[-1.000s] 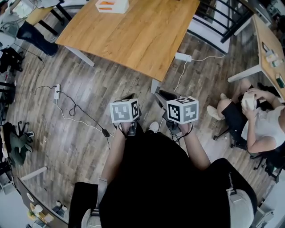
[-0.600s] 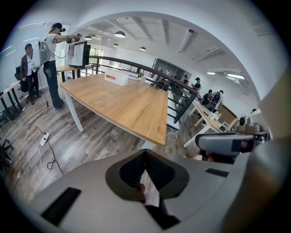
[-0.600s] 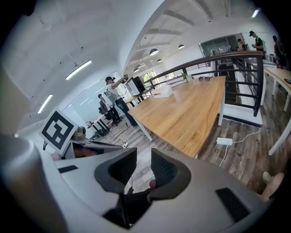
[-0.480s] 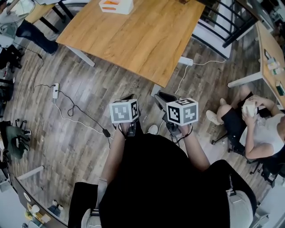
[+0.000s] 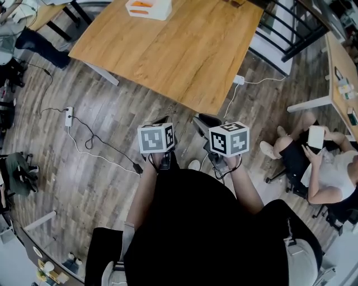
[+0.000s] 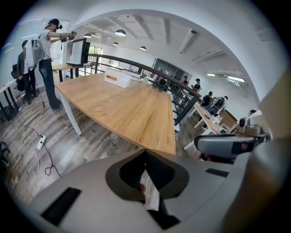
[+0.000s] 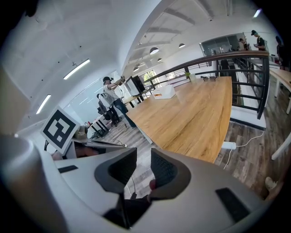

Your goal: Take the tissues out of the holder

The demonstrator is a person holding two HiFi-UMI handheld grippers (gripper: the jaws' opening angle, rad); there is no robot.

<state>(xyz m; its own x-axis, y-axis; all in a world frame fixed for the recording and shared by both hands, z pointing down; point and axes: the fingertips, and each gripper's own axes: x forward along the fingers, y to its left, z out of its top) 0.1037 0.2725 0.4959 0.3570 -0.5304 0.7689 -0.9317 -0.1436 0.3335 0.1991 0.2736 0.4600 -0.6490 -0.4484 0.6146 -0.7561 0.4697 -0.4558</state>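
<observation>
Left tongs [image 6: 145, 154] clenched, tips together, white scrap [image 6: 151, 198] at their base. Right tongs [image 7: 143, 159] slightly parted, empty. Table [image 5: 184, 50] nearer than a second ago. Tissue holder [image 5: 147, 8] sits at table's far edge, untouched. Judged: approach only, no reach yet.

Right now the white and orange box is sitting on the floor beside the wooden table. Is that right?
No. The white and orange box is sitting on top of the wooden table, near its far edge, not on the floor beside it. The head view shows this.
</observation>
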